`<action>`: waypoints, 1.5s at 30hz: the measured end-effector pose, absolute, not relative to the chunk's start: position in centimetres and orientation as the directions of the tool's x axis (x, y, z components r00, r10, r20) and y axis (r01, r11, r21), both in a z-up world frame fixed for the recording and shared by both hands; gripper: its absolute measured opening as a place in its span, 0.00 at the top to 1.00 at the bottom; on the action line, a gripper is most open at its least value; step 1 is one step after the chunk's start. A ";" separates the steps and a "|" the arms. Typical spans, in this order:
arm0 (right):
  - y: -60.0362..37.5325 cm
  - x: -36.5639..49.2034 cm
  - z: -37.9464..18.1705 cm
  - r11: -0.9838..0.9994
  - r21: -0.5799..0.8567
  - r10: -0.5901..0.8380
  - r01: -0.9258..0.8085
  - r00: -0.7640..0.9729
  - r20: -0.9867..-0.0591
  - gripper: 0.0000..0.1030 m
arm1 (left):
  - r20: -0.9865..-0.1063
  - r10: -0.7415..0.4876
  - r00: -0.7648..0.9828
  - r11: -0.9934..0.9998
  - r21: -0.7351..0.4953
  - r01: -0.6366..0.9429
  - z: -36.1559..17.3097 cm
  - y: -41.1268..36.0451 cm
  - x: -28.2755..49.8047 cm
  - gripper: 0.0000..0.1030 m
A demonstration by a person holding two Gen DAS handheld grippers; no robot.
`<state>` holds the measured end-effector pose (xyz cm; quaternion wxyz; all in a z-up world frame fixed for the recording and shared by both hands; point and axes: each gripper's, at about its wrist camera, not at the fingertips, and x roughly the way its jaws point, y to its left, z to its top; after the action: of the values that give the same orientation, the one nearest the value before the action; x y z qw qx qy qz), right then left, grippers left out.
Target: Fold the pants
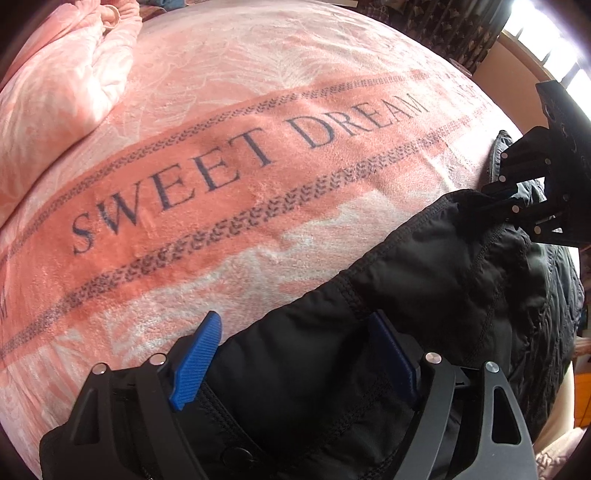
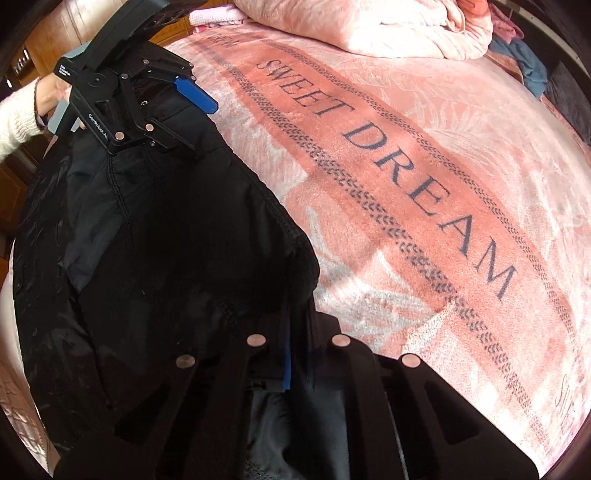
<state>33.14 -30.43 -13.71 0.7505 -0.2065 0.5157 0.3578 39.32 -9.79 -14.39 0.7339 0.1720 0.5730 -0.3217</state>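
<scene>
Covering the bed is a pink plush blanket (image 1: 229, 110) with a darker salmon band across it, lettered "SWEET DREAM" between two rows of dark chevron marks. A bunched pink quilt (image 1: 66, 74) sits at the far side of the bed, and patterned dark curtains (image 1: 436, 26) with a bright window (image 1: 546, 37) beside them show beyond the bed's edge.

The left wrist view alone shows the window and curtains. The right wrist view alone shows blue clothing (image 2: 532, 62) heaped past the quilt (image 2: 369, 26), wooden furniture (image 2: 14, 192) beside the bed, and the person's left hand (image 2: 55, 92) in a cream knitted sleeve behind the left gripper (image 2: 173, 110).

The black pants (image 1: 424, 288) lie at the near edge of the blanket (image 2: 461, 129), their seamed upper edge stretched between the two grippers. Their long axis cannot be told, since the rest of the fabric drops out of sight below both cameras.

The left gripper (image 1: 295, 354) has its blue fingers (image 1: 199, 362) set wide apart with black fabric bulging between them, so whether it actually pinches the pants cannot be told. The right gripper (image 2: 291, 354) has its fingers close together on a fold of the pants (image 2: 155, 251), clamped on the cloth.
</scene>
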 end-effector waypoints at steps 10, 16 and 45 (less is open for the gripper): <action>-31.8 30.2 -8.9 0.638 0.036 0.441 -0.769 0.327 -0.836 0.96 | -0.914 -0.406 -0.007 0.620 -0.282 0.732 -13.2 -12.7 40.5 0.16; -32.3 30.0 -8.2 0.658 0.060 0.477 -0.751 0.354 -0.804 0.95 | -0.926 -0.360 -0.117 0.578 -0.319 0.751 -14.5 -13.8 39.3 0.24; -31.3 13.0 -1.4 0.792 -0.044 0.420 -0.609 0.596 -0.684 0.94 | -0.850 -0.412 0.329 0.691 -0.056 0.721 -1.9 -9.2 17.5 0.90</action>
<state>13.01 -31.35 -1.44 0.8826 -0.1380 0.3422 0.2913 17.51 -9.17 -1.88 0.7974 0.1689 0.4577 -0.3552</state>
